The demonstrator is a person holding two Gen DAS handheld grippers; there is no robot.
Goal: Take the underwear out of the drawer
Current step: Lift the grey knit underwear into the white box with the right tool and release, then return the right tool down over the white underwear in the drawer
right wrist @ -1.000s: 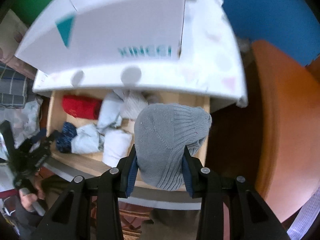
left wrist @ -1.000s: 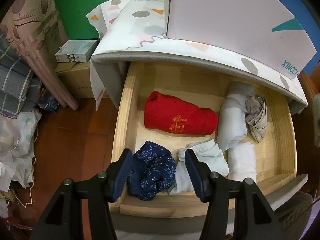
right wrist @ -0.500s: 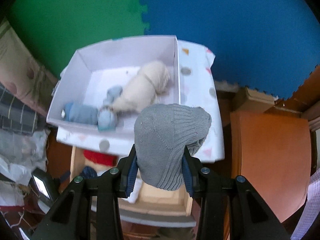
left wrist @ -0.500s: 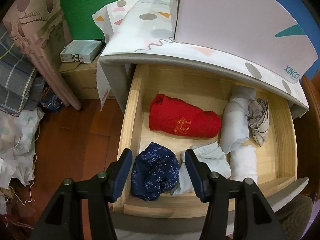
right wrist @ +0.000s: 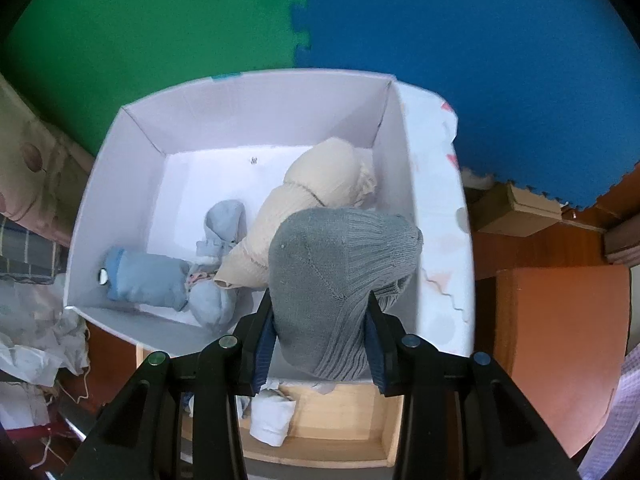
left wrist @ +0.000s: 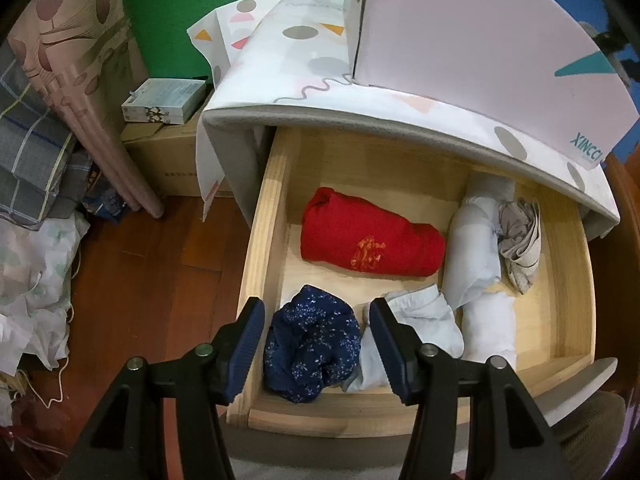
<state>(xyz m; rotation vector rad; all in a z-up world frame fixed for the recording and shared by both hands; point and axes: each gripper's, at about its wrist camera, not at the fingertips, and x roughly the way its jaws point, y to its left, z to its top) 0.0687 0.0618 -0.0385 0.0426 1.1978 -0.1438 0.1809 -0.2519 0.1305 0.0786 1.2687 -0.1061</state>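
Note:
The open wooden drawer (left wrist: 264,248) holds a red roll (left wrist: 372,242), a navy speckled bundle (left wrist: 312,350), a grey crumpled piece (left wrist: 520,244) and several white and pale blue rolls (left wrist: 472,240). My left gripper (left wrist: 316,348) is open, its jaws either side of the navy bundle just above it. My right gripper (right wrist: 320,336) is shut on a grey ribbed knit garment (right wrist: 340,276), held over the near right corner of the white box (right wrist: 116,184), which holds a beige roll (right wrist: 316,200) and pale blue pieces (right wrist: 148,280). The drawer (right wrist: 340,432) shows below.
The white box (left wrist: 480,48) stands on a cabinet top covered with a patterned cloth (left wrist: 304,60) above the drawer. Piled fabric and bags (left wrist: 36,240) lie on the wooden floor at left. A cardboard box (left wrist: 168,160) stands by the cabinet. An orange surface (right wrist: 560,340) is at right.
My right gripper rose with the grey garment from above the drawer to over the white box. My left gripper moved slightly, staying open over the navy bundle.

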